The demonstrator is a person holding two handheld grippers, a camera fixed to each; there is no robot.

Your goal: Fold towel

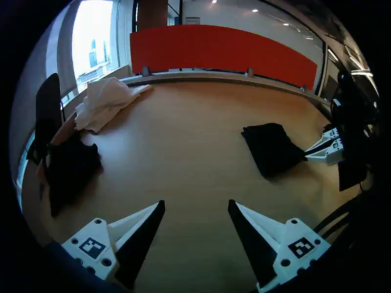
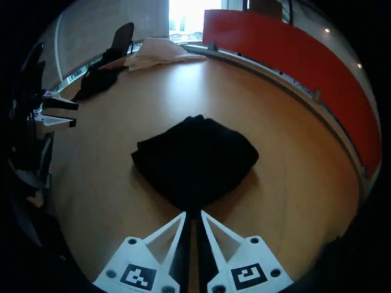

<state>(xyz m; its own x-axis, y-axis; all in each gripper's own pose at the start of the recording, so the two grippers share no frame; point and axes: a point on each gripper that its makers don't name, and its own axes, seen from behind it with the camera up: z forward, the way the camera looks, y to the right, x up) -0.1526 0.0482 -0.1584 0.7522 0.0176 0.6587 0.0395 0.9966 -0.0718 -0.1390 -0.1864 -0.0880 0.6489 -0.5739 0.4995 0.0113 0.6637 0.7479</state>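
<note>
The black towel (image 2: 195,156) lay folded on the desk (image 2: 293,185), with the right gripper (image 2: 193,215) at its near corner, jaws narrowed to a slit and apparently pinching it. The left gripper (image 1: 195,207) hung wide and empty. Pulling by that single corner could have dragged the folds open

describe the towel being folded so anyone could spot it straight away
On the wooden table backed by the red panel, look to the open middle. The folded black towel lies there alone, the right gripper pinching its edge; the white towel heap and the crumpled black cloth sit off by the chair.
</note>
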